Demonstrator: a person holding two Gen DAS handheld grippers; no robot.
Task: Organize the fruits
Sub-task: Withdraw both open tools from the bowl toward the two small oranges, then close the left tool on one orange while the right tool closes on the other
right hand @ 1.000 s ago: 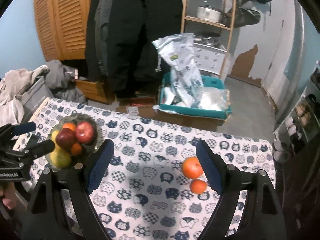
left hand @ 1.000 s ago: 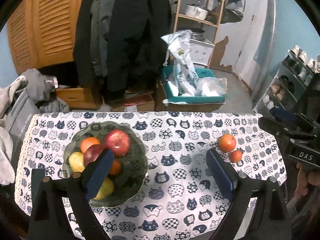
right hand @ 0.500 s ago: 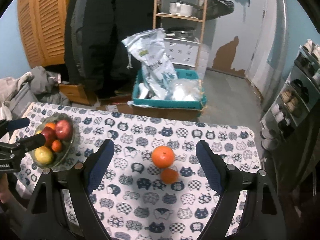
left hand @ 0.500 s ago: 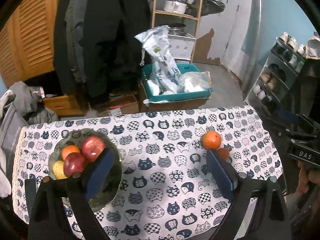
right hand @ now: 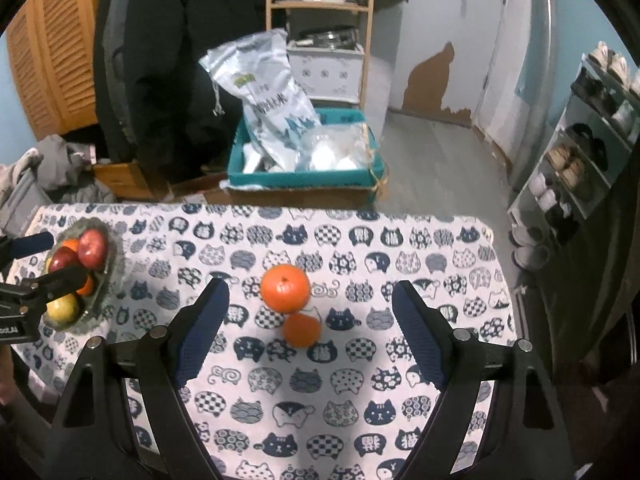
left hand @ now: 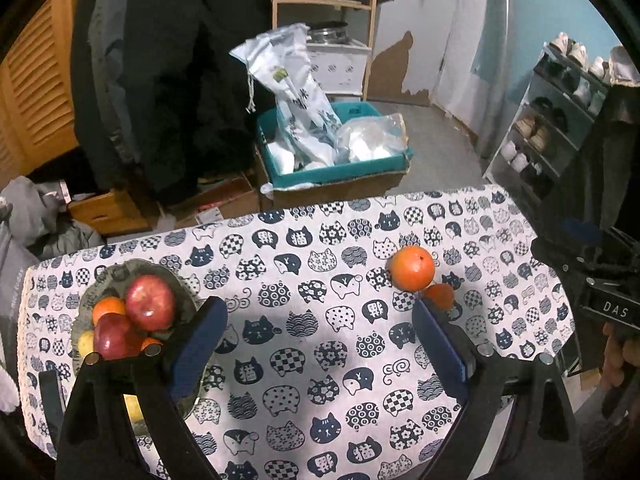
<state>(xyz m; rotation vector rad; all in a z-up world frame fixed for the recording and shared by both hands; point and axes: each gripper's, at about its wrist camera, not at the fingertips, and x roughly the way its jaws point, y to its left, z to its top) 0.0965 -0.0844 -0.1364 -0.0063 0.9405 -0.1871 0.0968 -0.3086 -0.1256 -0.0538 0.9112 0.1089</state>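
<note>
A glass bowl (left hand: pixel 182 292) at the table's left holds red apples (left hand: pixel 150 302), small oranges and a yellow fruit; it also shows in the right wrist view (right hand: pixel 112 256). A large orange (right hand: pixel 285 289) and a small orange (right hand: pixel 302 330) lie together on the cat-print cloth (right hand: pixel 360 380), right of centre. They also show in the left wrist view: the large orange (left hand: pixel 412 268) and the small one (left hand: pixel 440 295). My right gripper (right hand: pixel 310 334) is open and empty above the two oranges. My left gripper (left hand: pixel 318 346) is open and empty, between bowl and oranges.
Beyond the table's far edge stands a teal box (right hand: pixel 304 176) with plastic bags, a wooden shelf (right hand: pixel 320 4) with pots and dark coats. A shoe rack (right hand: pixel 592 152) stands at the right. Clothes (left hand: pixel 36 216) pile at the left.
Both grippers have shifted so the oranges sit closer to centre; the right gripper now frames them between its fingers. Both stay open. The fruits have not moved.
</note>
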